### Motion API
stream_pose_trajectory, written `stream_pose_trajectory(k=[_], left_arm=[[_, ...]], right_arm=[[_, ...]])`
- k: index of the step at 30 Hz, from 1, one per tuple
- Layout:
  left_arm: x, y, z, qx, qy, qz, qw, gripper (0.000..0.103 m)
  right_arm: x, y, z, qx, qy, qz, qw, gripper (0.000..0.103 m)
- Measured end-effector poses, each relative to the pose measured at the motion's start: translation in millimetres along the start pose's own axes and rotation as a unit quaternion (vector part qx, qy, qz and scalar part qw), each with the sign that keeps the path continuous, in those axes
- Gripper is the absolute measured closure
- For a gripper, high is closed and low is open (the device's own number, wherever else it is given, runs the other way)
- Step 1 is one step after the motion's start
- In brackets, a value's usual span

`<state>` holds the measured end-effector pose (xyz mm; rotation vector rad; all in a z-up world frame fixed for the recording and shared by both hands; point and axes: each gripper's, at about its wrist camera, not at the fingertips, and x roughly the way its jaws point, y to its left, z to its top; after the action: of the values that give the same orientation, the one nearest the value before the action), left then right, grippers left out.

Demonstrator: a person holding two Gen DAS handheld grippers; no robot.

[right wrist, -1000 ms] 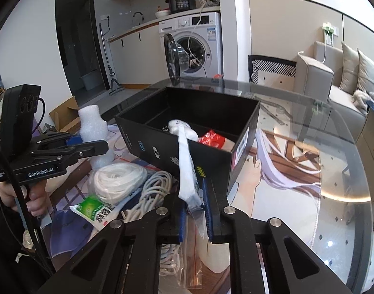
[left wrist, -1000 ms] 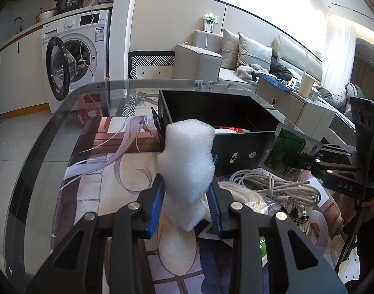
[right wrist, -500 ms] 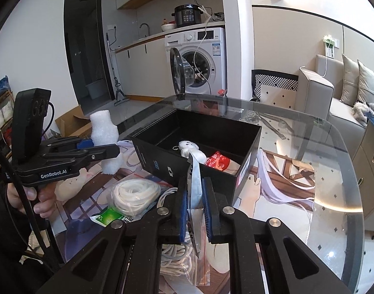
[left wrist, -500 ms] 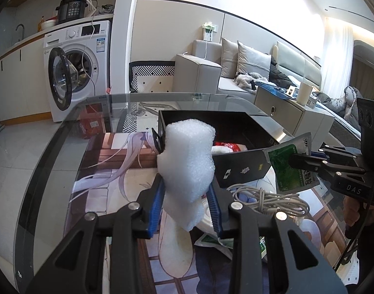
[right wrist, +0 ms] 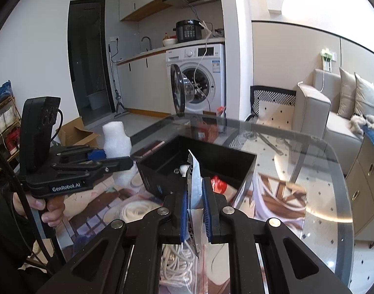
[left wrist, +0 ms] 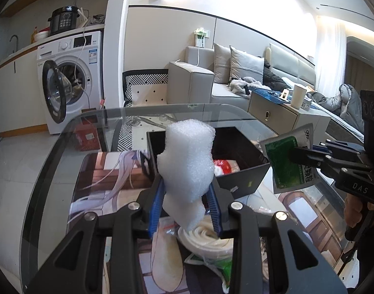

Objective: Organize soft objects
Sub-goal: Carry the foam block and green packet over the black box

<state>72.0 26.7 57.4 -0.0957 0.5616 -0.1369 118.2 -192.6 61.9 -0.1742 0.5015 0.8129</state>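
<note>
My left gripper [left wrist: 185, 205] is pinching a lumpy white foam block [left wrist: 188, 161] between its blue pads, holding it upright above the glass desk [left wrist: 52, 171]. Most of the block stands above the fingers, and its narrow lower end pokes out beneath them. In the right wrist view the same foam block [right wrist: 117, 138] sticks up from that gripper [right wrist: 113, 159], off to the left of the black box [right wrist: 199, 169].

My right gripper [right wrist: 195, 210] is clamped on a flat green and white packet [right wrist: 194, 186], seen edge-on there with its top just before the box's near wall. From the left wrist view the packet [left wrist: 288, 161] hangs from that gripper [left wrist: 297, 156] beside the right corner of the open box [left wrist: 243, 178].

Inside the box lie something red [left wrist: 221, 165] and a small white thing [right wrist: 184, 169]. On the desk in front of the box, below my grippers, sit a coil of white cord [left wrist: 209, 240] and a loose white cable [right wrist: 174, 262].
</note>
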Motion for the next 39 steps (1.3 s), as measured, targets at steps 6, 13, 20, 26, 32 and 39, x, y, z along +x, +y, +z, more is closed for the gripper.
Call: stream_pose_trajectory(k=[6, 13, 20, 26, 32, 39], left_arm=[[3.6, -4.1, 13.1, 0.006, -0.007, -0.001, 1.0000, 0.071], [11.5, -4.7, 25.3, 0.009, -0.010, 0.000, 0.9999, 0.071], [23.8, -3.5, 36.2, 0.012, -0.011, 0.006, 0.9998, 0.070], [36.7, -5.1, 39.7, 0.015, -0.006, 0.004, 0.9998, 0.070], [48.8, -3.1, 42.4, 0.015, -0.004, 0.005, 0.9999, 0.070], [65.3, -1.4, 40.7, 0.018, 0.010, 0.002, 0.9998, 0.070]], right_arm=[[6.1, 4.0, 16.0, -0.005, -0.014, 0.001, 1.000, 0.091], [13.9, 5.1, 28.6, -0.008, -0.024, 0.003, 1.000, 0.091], [25.7, 0.2, 37.7, -0.004, -0.023, 0.001, 1.000, 0.091], [37.9, -5.7, 41.9, -0.001, -0.018, -0.002, 1.000, 0.091], [55.4, -10.3, 39.7, 0.005, -0.005, 0.000, 1.000, 0.091], [74.2, -14.8, 35.3, 0.018, 0.013, 0.014, 1.000, 0.091]])
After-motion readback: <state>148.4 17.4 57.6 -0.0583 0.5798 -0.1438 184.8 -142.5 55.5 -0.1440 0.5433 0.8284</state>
